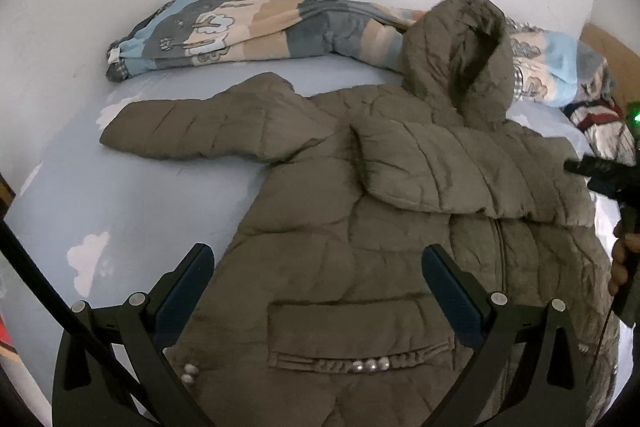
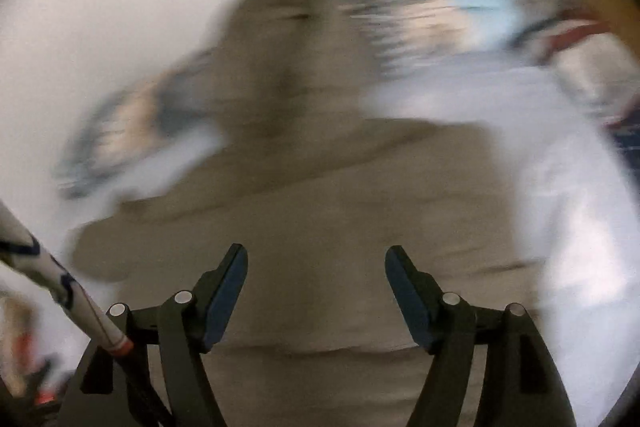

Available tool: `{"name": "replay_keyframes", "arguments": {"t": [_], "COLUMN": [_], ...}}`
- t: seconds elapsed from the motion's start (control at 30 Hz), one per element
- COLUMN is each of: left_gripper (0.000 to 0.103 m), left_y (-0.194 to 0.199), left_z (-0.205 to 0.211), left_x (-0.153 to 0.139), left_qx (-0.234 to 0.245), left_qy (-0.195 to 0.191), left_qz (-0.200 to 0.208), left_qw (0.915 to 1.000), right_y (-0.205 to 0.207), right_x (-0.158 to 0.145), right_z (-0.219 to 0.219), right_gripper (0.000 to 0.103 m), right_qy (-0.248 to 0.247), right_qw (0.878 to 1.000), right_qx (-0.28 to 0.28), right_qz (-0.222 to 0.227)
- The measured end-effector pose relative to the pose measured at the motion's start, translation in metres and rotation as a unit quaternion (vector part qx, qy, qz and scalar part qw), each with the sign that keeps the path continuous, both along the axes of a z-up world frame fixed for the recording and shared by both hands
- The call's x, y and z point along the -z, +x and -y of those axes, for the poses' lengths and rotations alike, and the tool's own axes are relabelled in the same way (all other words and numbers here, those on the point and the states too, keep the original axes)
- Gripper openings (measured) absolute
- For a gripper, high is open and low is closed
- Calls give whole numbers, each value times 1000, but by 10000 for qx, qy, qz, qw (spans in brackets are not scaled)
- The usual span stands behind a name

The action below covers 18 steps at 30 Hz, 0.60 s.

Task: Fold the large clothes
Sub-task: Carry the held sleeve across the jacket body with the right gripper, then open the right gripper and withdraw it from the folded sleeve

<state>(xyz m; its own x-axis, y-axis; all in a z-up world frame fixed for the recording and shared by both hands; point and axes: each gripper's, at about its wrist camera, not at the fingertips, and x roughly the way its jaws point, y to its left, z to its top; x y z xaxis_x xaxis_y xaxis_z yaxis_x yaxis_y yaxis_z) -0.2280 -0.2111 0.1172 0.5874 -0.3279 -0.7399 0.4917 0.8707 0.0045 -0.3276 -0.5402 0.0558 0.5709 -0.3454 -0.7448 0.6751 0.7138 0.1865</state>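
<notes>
The puffy brown coat [image 1: 360,195] lies flat on the blue bed [image 1: 120,195], both grippers, left [image 1: 318,263] and right [image 2: 316,263], hang open and empty above it, so the folded sleeve [image 1: 460,167] might flop back out.

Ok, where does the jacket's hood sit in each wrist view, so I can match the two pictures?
Left wrist view: the hood is upper right of centre, lying against the patterned blanket by the wall.
Right wrist view: the hood is upper centre, heavily blurred.
Shared landmark: the patterned blanket, left of the hood in both views and running behind it.
</notes>
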Motion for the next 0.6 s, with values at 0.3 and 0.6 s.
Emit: {"name": "replay_keyframes", "arguments": {"t": [0.3,0.6], "left_gripper": [103,103], "left_y": [0,1], "left_z": [7,-2], "left_x": [7,9], "left_qx": [112,75], "left_qy": [171,169], "left_qz": [-70,-276], "left_qw": [9998,9994], "right_y": [3,27], "right_x": [70,42], "right_z": [41,-46], "right_gripper": [79,80], "right_qy": [265,117], "right_qw": [9918,9945], "right_qx": [341,-556], "right_qz": [-1207,-882]}}
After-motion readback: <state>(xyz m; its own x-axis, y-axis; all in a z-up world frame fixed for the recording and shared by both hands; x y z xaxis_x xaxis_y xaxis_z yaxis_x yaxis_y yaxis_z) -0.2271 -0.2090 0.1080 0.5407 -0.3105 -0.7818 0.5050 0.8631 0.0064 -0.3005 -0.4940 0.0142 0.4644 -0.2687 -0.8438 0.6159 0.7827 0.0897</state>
